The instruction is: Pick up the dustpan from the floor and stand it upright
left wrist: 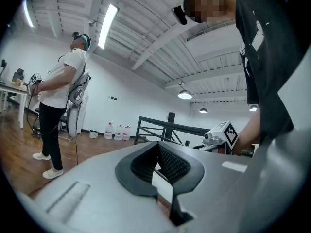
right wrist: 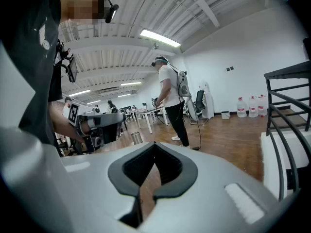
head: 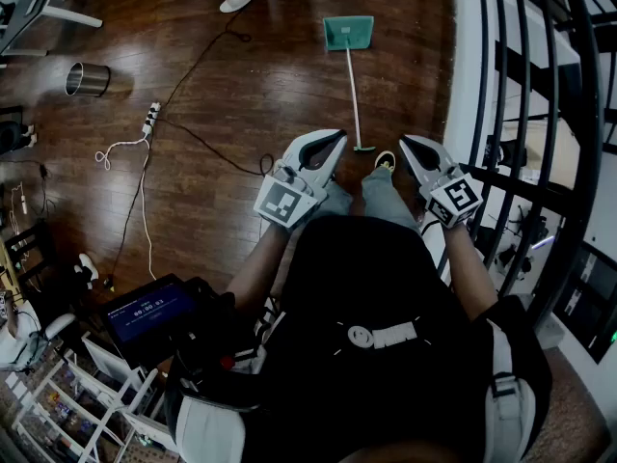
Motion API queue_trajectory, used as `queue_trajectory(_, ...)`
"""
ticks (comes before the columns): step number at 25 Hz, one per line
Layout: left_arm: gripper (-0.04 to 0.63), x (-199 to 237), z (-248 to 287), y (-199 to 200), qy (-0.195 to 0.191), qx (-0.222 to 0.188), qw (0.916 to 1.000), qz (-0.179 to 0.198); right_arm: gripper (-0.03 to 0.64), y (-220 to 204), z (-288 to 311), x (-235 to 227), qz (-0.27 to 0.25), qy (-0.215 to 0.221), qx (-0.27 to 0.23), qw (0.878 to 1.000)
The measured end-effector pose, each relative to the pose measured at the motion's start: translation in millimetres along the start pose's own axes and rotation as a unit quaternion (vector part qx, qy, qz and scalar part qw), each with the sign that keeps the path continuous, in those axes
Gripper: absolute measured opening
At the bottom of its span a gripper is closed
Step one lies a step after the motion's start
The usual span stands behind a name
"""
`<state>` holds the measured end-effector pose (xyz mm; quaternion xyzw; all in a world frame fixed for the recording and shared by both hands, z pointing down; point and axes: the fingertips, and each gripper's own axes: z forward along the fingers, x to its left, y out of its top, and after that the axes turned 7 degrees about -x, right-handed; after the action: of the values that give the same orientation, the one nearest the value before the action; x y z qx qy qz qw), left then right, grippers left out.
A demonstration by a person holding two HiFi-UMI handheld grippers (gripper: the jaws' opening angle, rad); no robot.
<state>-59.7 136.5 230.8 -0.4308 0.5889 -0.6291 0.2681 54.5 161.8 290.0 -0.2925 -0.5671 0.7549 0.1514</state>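
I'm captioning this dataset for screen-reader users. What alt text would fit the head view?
A teal long-handled dustpan lies flat on a dark wooden floor, handle pointing toward the person looking down at it. Their left gripper and right gripper are held out in front, fingers closed and empty. A black railing runs along the right.

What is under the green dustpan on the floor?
Only the brown wooden floor shows around the dustpan, which lies flat with its long handle stretched out. The patch right beneath the pan is covered, so nothing there can be seen.
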Motion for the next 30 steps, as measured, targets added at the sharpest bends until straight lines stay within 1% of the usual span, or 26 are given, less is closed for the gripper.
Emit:
queue_trajectory(6,0.017,1.5,40.6,-8.1,0.018,0.002,0.9997,0.014,0.003,-11.5,-12.9,-48.1,0.007,0.019,0.004,1.0)
queue_trajectory(9,0.018,-0.6,71.6,-22.4,0.032,0.019,0.9992,0.017,0.003,-19.7,-16.3,-83.1,0.022,0.037,0.011,0.999)
queue_trajectory(11,0.018,2.0,94.6,-30.2,0.041,0.035,0.9983,0.022,0.002,-19.7,-11.6,-107.0,0.022,0.051,0.017,0.998)
queue_trajectory(13,0.018,6.2,113.9,-26.1,0.05,0.044,0.9973,0.031,0.002,-14.2,-3.4,-120.6,0.019,0.077,0.018,0.997)
queue_trajectory(15,0.018,10.0,130.3,-18.8,0.065,0.055,0.9958,0.034,0.003,0.4,4.0,-129.5,0.021,0.101,0.022,0.994)
queue_trajectory(17,0.018,18.0,146.2,-21.0,0.078,0.073,0.9938,0.03,0.003,15.9,14.9,-142.4,0.017,0.111,0.031,0.993)
queue_trajectory(19,0.018,28.0,156.4,-36.7,0.084,0.087,0.9924,0.023,0.003,17.0,23.3,-152.4,0.017,0.113,0.037,0.993)
queue_trajectory(23,0.018,49.4,164.2,-87.6,0.1,0.094,0.9905,0.011,0.003,-25.3,31.2,-164.6,0.021,0.126,0.055,0.99)
queue_trajectory(26,0.018,70.5,166.2,-120.6,0.107,0.103,0.9887,-0.019,0.002,-63.9,48.3,-172.9,0.05,0.113,0.093,0.988)
queue_trajectory(28,0.018,94.2,163.9,-152.8,0.114,0.114,0.9861,-0.042,0.002,-100.3,69.0,-183.0,0.064,0.1,0.122,0.985)
queue_trajectory(30,0.018,124.3,160.3,-195.9,0.119,0.128,0.9829,-0.059,0.003,-148.9,96.3,-199.0,0.076,0.085,0.146,0.983)
